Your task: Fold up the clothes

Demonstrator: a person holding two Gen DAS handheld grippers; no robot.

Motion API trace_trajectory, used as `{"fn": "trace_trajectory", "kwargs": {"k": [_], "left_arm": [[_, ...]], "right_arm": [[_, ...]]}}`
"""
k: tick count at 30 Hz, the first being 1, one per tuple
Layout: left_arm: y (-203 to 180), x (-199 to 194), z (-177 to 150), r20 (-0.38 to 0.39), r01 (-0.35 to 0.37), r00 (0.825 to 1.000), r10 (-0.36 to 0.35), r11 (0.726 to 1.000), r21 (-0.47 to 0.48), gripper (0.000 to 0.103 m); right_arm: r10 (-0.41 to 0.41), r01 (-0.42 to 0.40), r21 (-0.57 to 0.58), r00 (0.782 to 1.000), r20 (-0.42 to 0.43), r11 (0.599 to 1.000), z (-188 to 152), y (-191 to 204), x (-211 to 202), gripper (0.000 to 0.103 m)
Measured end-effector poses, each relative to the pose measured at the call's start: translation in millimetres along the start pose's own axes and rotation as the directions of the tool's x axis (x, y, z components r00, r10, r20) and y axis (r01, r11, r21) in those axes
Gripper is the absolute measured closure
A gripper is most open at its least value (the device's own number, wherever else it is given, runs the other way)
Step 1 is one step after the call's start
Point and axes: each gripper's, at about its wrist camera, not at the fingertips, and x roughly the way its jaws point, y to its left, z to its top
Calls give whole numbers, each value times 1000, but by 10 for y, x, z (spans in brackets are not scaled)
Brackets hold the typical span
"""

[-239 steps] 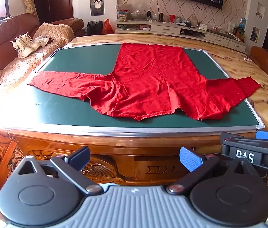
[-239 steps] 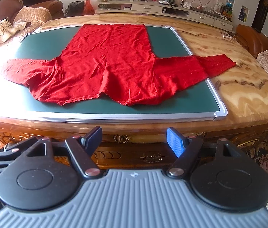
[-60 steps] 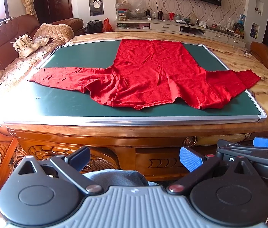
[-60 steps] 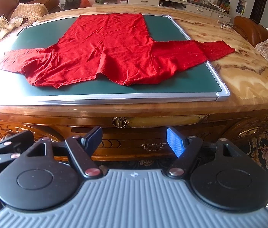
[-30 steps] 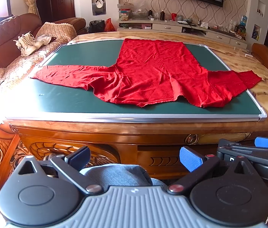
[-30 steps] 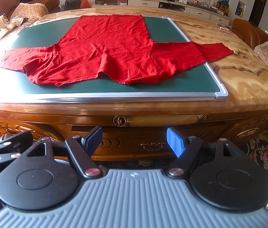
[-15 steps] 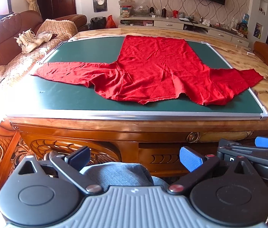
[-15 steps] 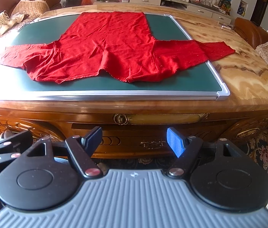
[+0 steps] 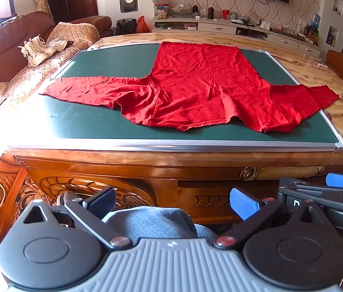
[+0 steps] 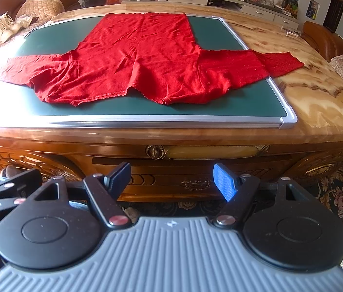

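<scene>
Both claws hang low in front of the carved wooden table [image 10: 210, 131], well short of the cloth: the left gripper [image 9: 171, 198] and the right gripper [image 10: 172, 178] each stand wide apart with nothing between the pads. The red shirt [image 10: 137, 56] lies spread flat on the green board [image 10: 244, 99], sleeves out to either side, its right sleeve tip [image 10: 283, 63] spilling past the board's frame onto the tabletop.
</scene>
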Motion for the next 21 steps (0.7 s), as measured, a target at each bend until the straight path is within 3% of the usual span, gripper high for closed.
{"fn": "trace_trajectory", "kwargs": {"k": [21], "left_arm": [[-14, -19, -20, 12, 7, 1000, -7, 1000, 3, 0]], "right_arm": [[-3, 2, 18, 1000, 13, 1000, -41, -22, -27, 20]]}}
